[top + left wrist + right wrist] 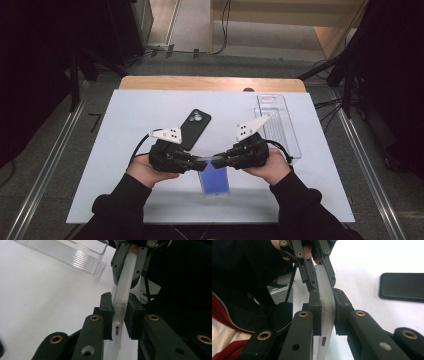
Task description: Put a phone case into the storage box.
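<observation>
At the lower centre of the high view, a translucent phone case is clamped from both ends, the left gripper and the right gripper each closed tight on its edge, and it is held above the white table. A black phone is seen face down just above the left gripper, and a clear plastic tray, apparently holding nothing, lies at the upper right. Grey floor and dark stands are seen around the table.
</observation>
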